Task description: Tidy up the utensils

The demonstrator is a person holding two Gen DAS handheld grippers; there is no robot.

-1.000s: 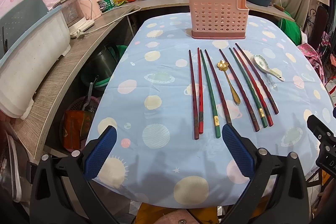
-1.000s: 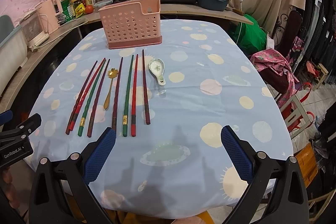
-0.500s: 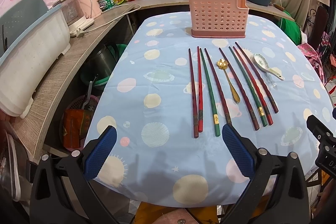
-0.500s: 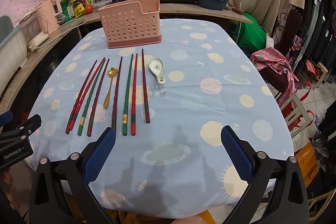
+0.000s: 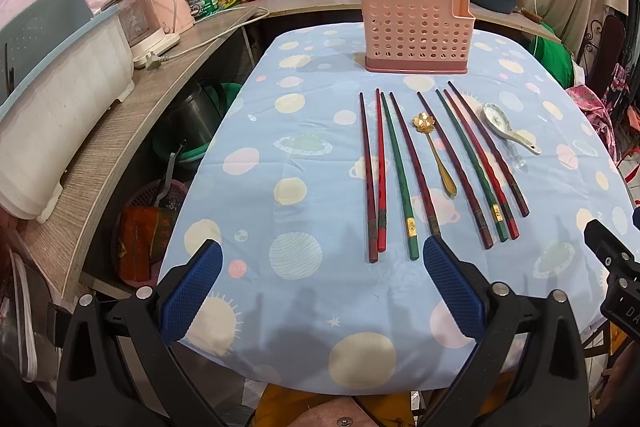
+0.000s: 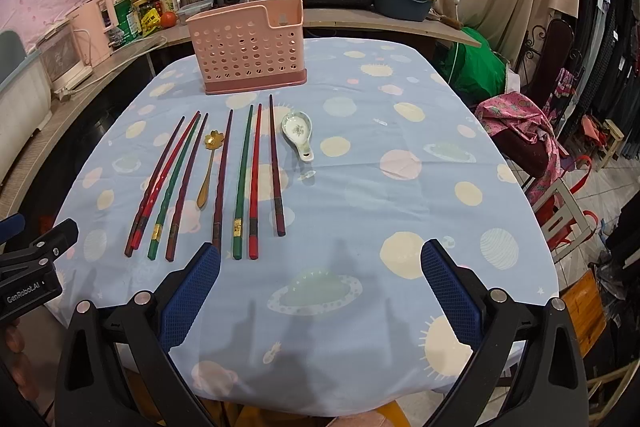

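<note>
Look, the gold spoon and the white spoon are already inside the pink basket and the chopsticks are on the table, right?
Not quite. Both spoons are on the table too: the gold spoon lies among the chopsticks and the white spoon beside them, in front of the pink basket. The right wrist view shows this.

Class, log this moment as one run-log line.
left gripper open | right gripper open | pink perforated plastic utensil holder empty | coloured chopsticks on tablecloth

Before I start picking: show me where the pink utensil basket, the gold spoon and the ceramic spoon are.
pink utensil basket (image 5: 416, 27), left wrist view, on its perforated front wall.
gold spoon (image 5: 438, 158), left wrist view, on the middle of its handle.
ceramic spoon (image 6: 297, 126), right wrist view, on the inside of its bowl.
</note>
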